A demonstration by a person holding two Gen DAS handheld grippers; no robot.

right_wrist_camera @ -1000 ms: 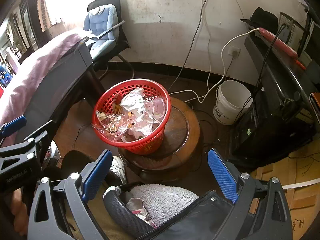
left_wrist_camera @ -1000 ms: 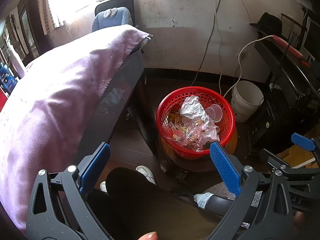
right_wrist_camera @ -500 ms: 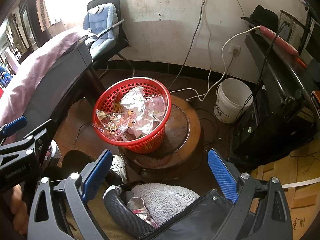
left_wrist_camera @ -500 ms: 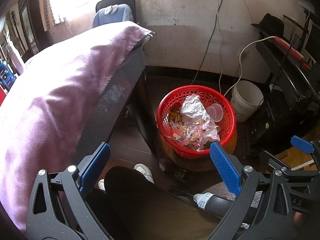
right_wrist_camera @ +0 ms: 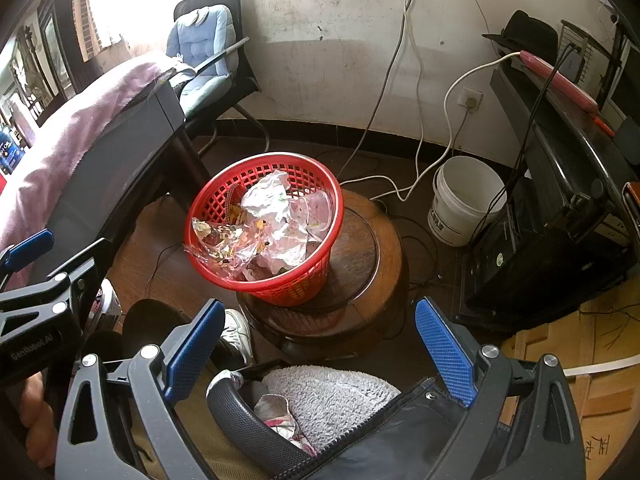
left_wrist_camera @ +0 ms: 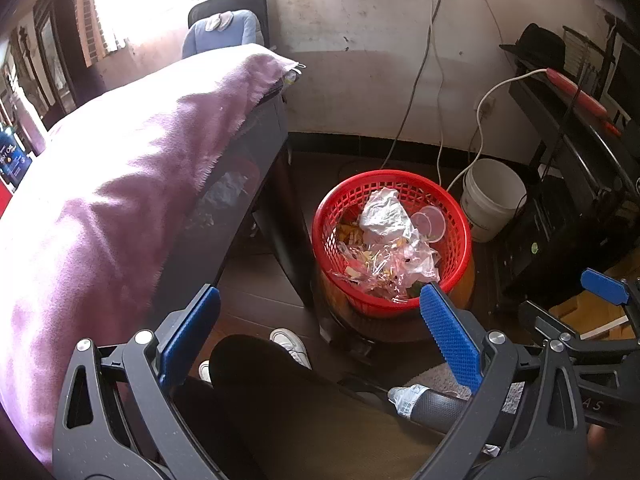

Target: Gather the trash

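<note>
A red plastic basket sits on a round dark wooden stool. It holds crumpled white paper, clear plastic wrappers and a clear lid. My left gripper is open and empty, held above a dark-trousered knee, short of the basket. My right gripper is open too, with nothing between its blue pads, above a grey fleece in an open dark bag.
A table draped with a purple cloth stands left of the basket. A white bucket, cables and a dark shelf unit lie right. A blue-cushioned chair is at the back. White shoes rest on the floor.
Both views have risen and pulled back slightly; the basket sits a touch lower in frame. Both grippers stay open and empty.
</note>
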